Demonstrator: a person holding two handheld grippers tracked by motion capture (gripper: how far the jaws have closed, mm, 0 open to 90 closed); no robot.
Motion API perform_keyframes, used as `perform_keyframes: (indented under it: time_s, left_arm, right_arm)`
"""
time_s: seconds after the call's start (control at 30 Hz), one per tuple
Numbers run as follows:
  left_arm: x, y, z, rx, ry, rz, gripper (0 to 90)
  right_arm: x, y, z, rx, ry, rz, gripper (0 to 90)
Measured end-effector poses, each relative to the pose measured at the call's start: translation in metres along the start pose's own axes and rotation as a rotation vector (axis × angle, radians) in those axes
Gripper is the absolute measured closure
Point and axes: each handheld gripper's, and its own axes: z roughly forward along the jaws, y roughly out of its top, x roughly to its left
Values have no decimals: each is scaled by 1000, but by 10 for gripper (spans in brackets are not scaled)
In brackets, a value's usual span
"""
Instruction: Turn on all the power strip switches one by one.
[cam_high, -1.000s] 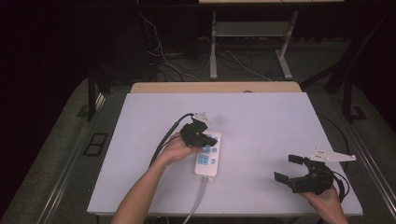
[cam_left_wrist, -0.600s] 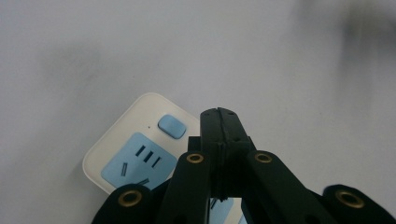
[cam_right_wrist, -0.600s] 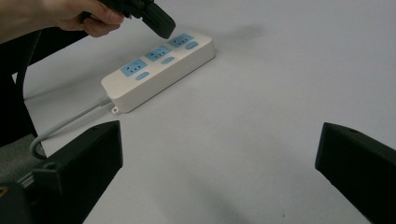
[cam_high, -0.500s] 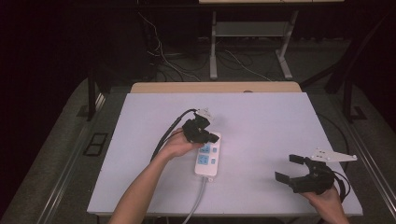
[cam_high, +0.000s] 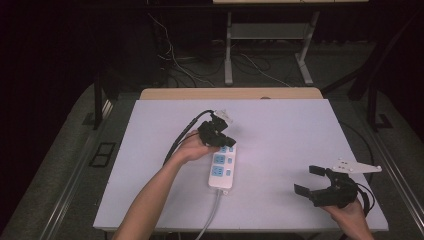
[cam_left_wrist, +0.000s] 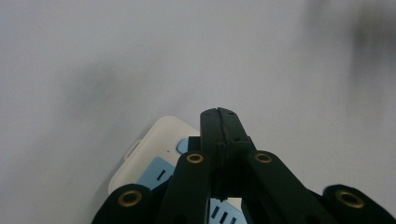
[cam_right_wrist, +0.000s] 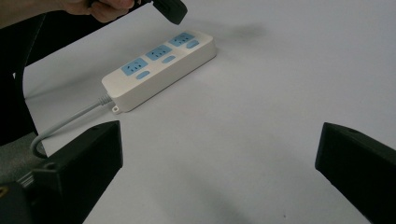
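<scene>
Over the last second your left gripper (cam_high: 223, 138) has crept slightly toward 12 o'clock along the power strip (cam_high: 220, 168), and it now sits over the far end, jaws pressed flat together with nothing between them. I read that as lining up closed tips to press the switch beside the farthest socket; whether they touch it yet, I cannot tell. Your right gripper (cam_high: 314, 182) has stayed put at about 4 o'clock on the table (cam_high: 280, 130), jaws spread wide and empty. The strip lies near the table's centre, long axis running 12 to 6, sockets facing up, its cord (cam_high: 210, 220) leaving the near end toward 6 o'clock.
</scene>
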Motion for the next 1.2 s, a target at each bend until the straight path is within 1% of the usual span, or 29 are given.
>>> perform_keyframes:
  time_s: [0.07, 0.2, 0.33, 0.57, 0.7, 0.8, 0.97, 1.0, 1.07, 1.13, 1.2]
  left_arm:
    - [2, 2, 0, 0, -9, -9, 897]
    - [4, 2, 3, 0, -7, -19, 897]
    - [6, 1, 7, 10, -8, -16, 897]
    - [9, -2, 15, 19, -1, -27, 897]
    - [10, -4, 20, 32, -4, -24, 897]
    - [11, -6, 23, 36, -3, -30, 897]
    - [10, -11, 28, 56, 7, -35, 897]
    - [11, -11, 28, 57, 6, -32, 897]
    - [11, -12, 28, 52, 4, -41, 897]
    - [11, -12, 28, 54, 6, -32, 897]
    - [10, -11, 28, 56, 12, -31, 897]
  right_arm:
    - [0, 0, 0, 1, 0, -1, 6]
    - [0, 0, 0, 0, 1, -2, 5]
    - [-1, 0, 1, 1, 2, -3, 6]
    - [-1, 0, 1, 2, 2, -4, 6]
    - [-1, 0, 1, 2, 2, -4, 6]
    - [-1, 0, 2, 4, 4, -5, 6]
    - [-1, 0, 2, 6, 4, -4, 6]
    - [-1, 0, 2, 6, 4, -3, 5]
    - [-1, 0, 2, 6, 2, -3, 5]
    - [-1, 0, 2, 5, 1, -3, 6]
    - [-1, 0, 1, 3, -1, -4, 6]
